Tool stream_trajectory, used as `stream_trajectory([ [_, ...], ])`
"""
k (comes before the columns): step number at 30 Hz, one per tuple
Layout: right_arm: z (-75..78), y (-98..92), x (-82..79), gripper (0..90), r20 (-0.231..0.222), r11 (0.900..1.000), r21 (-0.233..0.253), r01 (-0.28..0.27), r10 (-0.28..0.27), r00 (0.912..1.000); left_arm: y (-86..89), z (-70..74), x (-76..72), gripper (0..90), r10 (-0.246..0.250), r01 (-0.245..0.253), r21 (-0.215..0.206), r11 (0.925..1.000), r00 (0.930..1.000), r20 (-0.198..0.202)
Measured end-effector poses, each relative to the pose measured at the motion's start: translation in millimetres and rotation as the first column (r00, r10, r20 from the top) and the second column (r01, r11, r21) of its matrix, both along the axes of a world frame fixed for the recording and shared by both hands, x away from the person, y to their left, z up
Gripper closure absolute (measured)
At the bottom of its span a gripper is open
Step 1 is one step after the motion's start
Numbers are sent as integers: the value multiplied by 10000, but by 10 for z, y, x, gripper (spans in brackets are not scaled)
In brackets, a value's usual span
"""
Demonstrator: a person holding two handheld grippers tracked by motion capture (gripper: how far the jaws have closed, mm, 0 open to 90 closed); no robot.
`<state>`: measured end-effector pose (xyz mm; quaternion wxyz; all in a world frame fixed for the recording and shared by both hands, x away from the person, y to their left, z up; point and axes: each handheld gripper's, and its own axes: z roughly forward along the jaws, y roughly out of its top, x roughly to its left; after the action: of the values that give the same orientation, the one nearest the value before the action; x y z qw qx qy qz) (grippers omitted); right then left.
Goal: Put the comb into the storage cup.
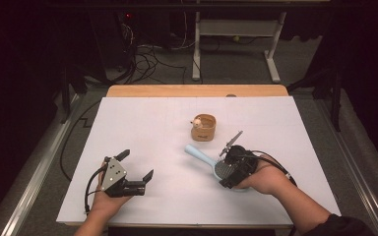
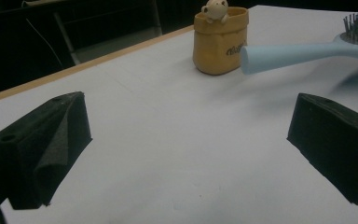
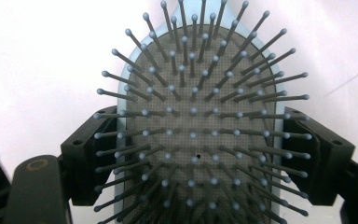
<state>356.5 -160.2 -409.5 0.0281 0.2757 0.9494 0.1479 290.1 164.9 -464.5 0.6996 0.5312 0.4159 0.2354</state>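
Note:
A light blue hairbrush (image 1: 200,155) is at the right of the white table top (image 1: 142,123), its handle pointing up and left toward a tan cup (image 1: 204,129). My right gripper (image 1: 225,170) is shut on the brush head; in the right gripper view the two jaws press its blue edges, bristles (image 3: 196,116) facing the camera. My left gripper (image 1: 138,164) stands open over bare table at the front left. In the left gripper view, the cup (image 2: 219,44) carries a small bear figure (image 2: 214,9) on its rim, and the brush handle (image 2: 289,53) hovers in front of it.
The table's wooden far edge (image 1: 197,91) shows beyond the white sheet. Behind it are a white desk frame (image 1: 236,34) and cables on the floor (image 1: 147,61). Bare white surface lies between my two grippers.

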Motion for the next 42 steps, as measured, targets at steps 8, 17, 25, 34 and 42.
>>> stream_trajectory([
  [8,150,72,13,206,168,9997,224,-132,129,9998,-34,134,148,13,762,-808,491,9955,9931,887],
  [17,178,170,17,206,146,9993,226,-302,298,9994,-290,-74,170,15,679,-853,1492,9851,9907,1183],
  [25,159,211,-3,207,259,9986,227,-486,480,9985,-390,-196,76,11,389,-838,2475,9653,9827,1811],
  [34,144,263,-25,207,198,9973,303,-668,662,9976,-502,-312,8,11,12,-857,3617,9283,9737,2276],
  [42,140,324,-35,207,179,9958,391,-824,817,9965,-544,-377,-7,12,-87,-971,4172,9036,9696,2446],
])
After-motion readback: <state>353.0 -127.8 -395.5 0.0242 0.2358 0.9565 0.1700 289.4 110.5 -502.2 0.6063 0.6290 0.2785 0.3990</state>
